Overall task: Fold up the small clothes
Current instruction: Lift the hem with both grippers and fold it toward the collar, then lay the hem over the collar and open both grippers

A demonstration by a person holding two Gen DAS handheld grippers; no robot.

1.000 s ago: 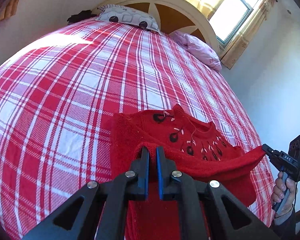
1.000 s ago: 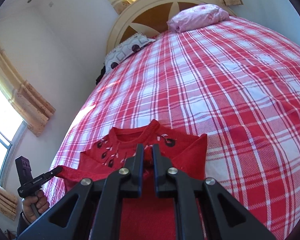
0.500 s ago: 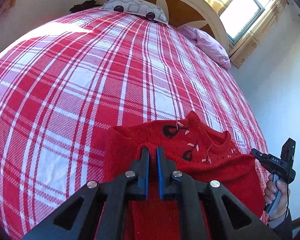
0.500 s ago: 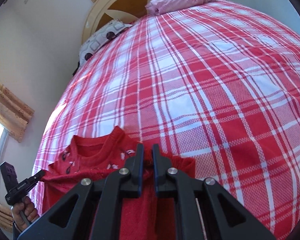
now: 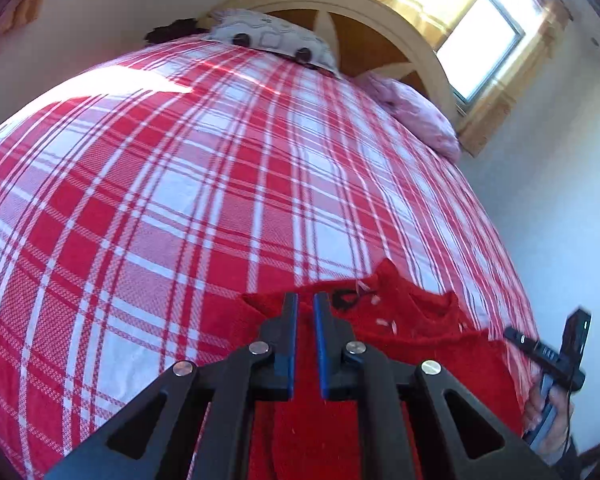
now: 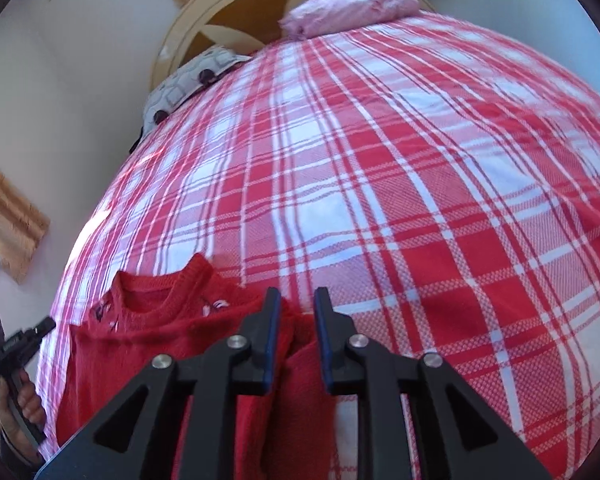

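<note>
A red knit sweater (image 5: 400, 328) with dark cherry motifs lies near the front edge of the plaid bed, its lower part folded up over the chest towards the collar. My left gripper (image 5: 305, 300) is shut on the folded edge at the sweater's left side, with red knit pinched in the narrow gap. My right gripper (image 6: 296, 300) is at the right side of the sweater (image 6: 148, 336). Its jaws are opening, and the red fold sits loose in the gap between the pads. Each gripper shows in the other's view, hand-held: the right gripper (image 5: 512, 334) and the left gripper (image 6: 48, 325).
The bed (image 5: 180, 200) wears a red and white plaid sheet and stretches far beyond the sweater. A patterned pillow (image 5: 268, 38) and a pink pillow (image 5: 412, 112) lie at the round headboard (image 6: 204, 12). A window (image 5: 480, 40) and walls flank the bed.
Both grippers carried the sweater's lower edge forward and down over the chest, covering most of the motifs. The right jaws have parted; the left stays closed on the knit.
</note>
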